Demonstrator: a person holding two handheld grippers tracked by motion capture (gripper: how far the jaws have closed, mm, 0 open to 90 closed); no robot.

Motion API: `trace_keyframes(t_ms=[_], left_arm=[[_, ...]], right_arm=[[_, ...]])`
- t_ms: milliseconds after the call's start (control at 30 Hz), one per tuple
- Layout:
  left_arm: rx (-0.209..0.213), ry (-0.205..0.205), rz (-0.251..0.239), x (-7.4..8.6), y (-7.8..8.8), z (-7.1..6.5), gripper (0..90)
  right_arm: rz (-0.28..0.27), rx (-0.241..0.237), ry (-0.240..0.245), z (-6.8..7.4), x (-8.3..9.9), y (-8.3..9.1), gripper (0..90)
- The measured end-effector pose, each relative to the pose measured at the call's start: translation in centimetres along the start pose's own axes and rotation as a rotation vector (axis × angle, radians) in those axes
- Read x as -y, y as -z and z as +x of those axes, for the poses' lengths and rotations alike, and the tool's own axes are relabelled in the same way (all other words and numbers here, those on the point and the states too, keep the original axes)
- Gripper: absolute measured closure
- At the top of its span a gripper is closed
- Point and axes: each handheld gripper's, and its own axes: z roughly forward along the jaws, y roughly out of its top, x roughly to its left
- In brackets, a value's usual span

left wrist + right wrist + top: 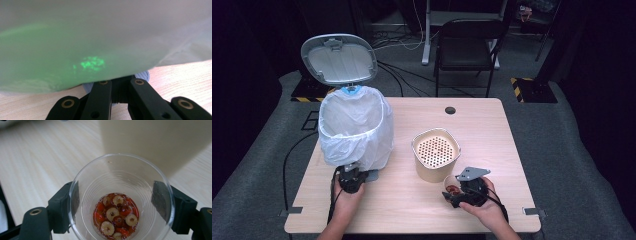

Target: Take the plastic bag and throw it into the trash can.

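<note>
the light wooden surface (402, 200) carries a grey pedal bin with a white plastic liner (356, 127) and its lid raised; it stands at the left side. near the middle stands a beige square container with a perforated insert (436, 154).

the clear plastic cup with red and pale sliced fruits in liquid (117, 205) stands just in front of this container, at the person's side of the surface. the right hand-held gripper (462, 192) has this cup between its two jaws; in the right gripper view both pads seem to touch the cup wall, one at each side, so i judge it is pinching the cup. no earlier view is here, so i say only this.

the left hand-held gripper (349, 179) is pressed together at the foot of the bin, on the round grey pedal (143, 75), as far as i can tell.

what could go wrong: the cup is thin and soft, so a too hard squeeze may deform it and push liquid over the rim. a too light grip may let it slip when lifted. if the cup tilts before it reaches its target, the fruits spill on the surface. if the left hand-held gripper slides off the pedal, the lid may fall.
</note>
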Motion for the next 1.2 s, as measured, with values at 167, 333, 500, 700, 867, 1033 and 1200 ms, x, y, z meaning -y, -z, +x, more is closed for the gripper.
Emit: trace_keyframes(t_ms=[167,333,500,700,867,1033,1200], left_arm=[[0.000,0.001,-0.001,0.0,0.0,0.0,90.0],[0.000,0.000,0.000,0.0,0.0,0.0,90.0],[0.000,0.000,0.000,0.0,0.0,0.0,90.0],[0.000,0.000,-0.001,0.0,0.0,0.0,90.0],[0.002,0.000,0.000,0.0,0.0,0.0,90.0],[0.000,0.000,0.000,0.0,0.0,0.0,90.0],[0.000,0.000,0.000,0.0,0.0,0.0,90.0]], right_arm=[[0.004,0.063,-0.049,-2.4,0.3,0.5,22.3],[-0.007,0.110,-0.089,-4.8,0.7,1.0,22.2],[-0.008,0.148,-0.129,-6.5,0.8,1.3,22.1],[-0.018,0.158,-0.161,-7.6,1.0,1.3,20.7],[-0.015,0.145,-0.169,-7.9,0.9,1.2,13.7],[-0.030,0.134,-0.169,-7.9,0.6,1.6,13.7],[-0.047,0.144,-0.181,-7.9,0.1,2.1,13.7]])
